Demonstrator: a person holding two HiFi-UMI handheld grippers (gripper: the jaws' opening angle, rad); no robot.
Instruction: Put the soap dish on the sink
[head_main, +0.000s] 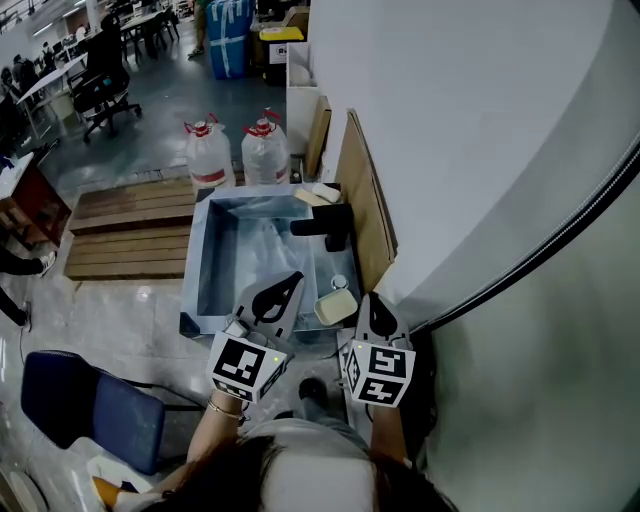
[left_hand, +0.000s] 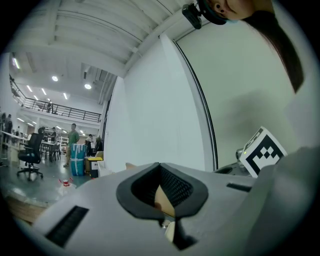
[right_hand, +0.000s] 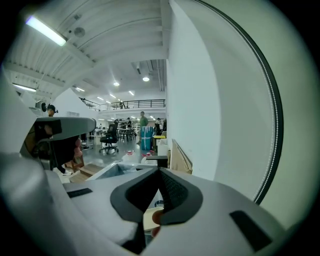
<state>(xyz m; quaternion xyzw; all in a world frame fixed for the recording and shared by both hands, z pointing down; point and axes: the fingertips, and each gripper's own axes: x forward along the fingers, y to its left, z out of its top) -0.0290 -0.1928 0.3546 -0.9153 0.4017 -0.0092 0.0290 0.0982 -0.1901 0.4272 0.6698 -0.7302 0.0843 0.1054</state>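
Left claw (head_main: 292, 282) and right claw (head_main: 374, 302) were each closed tip to tip with nothing between the jaws, and both were held at the near edge of the sink (head_main: 197, 262). Between them, touching neither, the cream soap dish (head_main: 336, 306) lay at the sink's near right corner; whether on the rim or just inside could not be determined. The placement appeared done, with only a seating check left.

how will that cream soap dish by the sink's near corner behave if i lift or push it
The soap dish looks like a small, shallow tray, so probably stiff and light. Low and flat, it should slide rather than roll or tip. The sink looks smooth and shiny, so a push may send it skating.
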